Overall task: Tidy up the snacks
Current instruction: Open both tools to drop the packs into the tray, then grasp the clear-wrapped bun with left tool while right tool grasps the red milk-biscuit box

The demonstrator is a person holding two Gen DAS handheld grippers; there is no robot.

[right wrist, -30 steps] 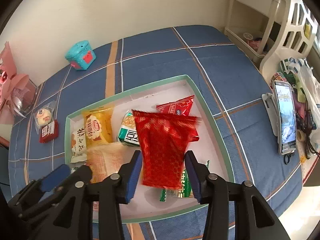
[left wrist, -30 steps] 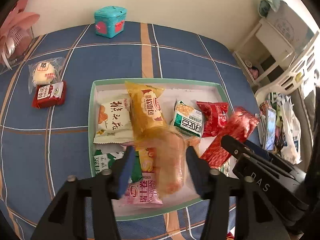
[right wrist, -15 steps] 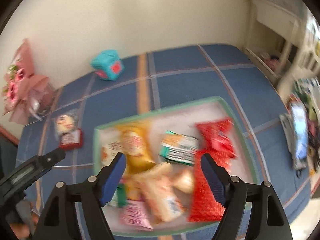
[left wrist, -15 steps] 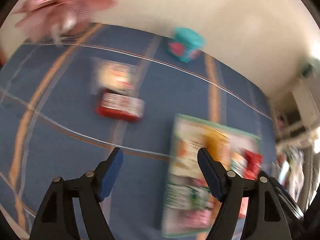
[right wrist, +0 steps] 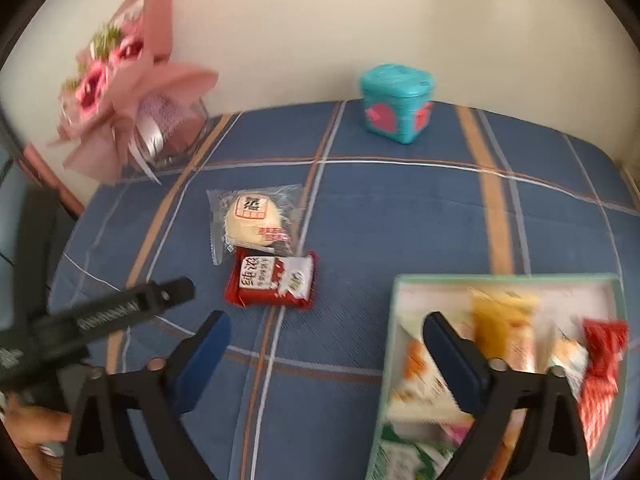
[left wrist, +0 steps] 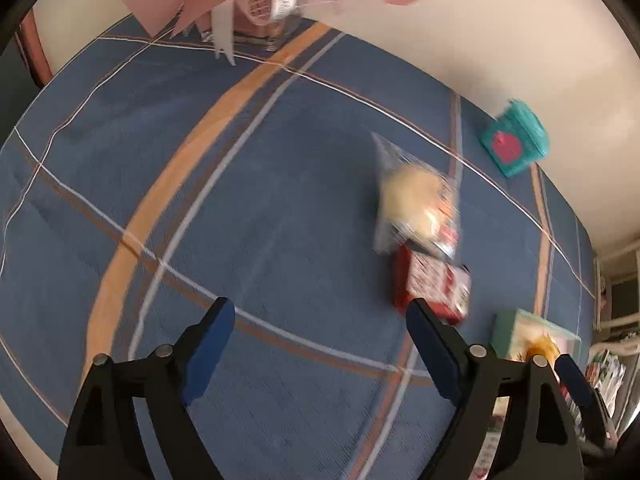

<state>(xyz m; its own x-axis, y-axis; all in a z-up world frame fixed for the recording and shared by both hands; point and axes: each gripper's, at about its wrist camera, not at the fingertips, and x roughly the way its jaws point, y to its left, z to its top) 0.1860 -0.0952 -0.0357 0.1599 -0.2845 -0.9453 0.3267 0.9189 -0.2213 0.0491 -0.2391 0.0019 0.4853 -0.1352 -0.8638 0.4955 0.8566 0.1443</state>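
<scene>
- the green-rimmed tray (right wrist: 394, 320) was the landmark; it held a jumble of crinkled foil and plastic snack packets, blurred in both views.
- two snacks lay outside the tray, to its left on the blue plaid cloth (right wrist: 400, 220): a flat red foil packet (right wrist: 272, 279) and, touching its far edge, a clear plastic bag with a round pale bun (right wrist: 254, 222).
- the left gripper (left wrist: 320, 344) was spread wide and empty, hanging over bare cloth; the red foil packet (left wrist: 432, 286) lay ahead and to the right, just beyond its right finger, with the bun bag (left wrist: 418, 196) farther on.
- the right gripper (right wrist: 326, 354) was also wide apart and holding nothing, its right finger over the tray's left rim.
- the red packet's long axis ran roughly left-right in the right wrist view.
- judging by reach, both grippers looked close to the packet; neither was centred on it.
- the packet looked thin, slippery and low-lying, so i'd expect a grip to need its raised edge.
- beyond the tray stood a teal box (right wrist: 396, 102) by the wall and a pink-wrapped bouquet (right wrist: 128, 80).
</scene>
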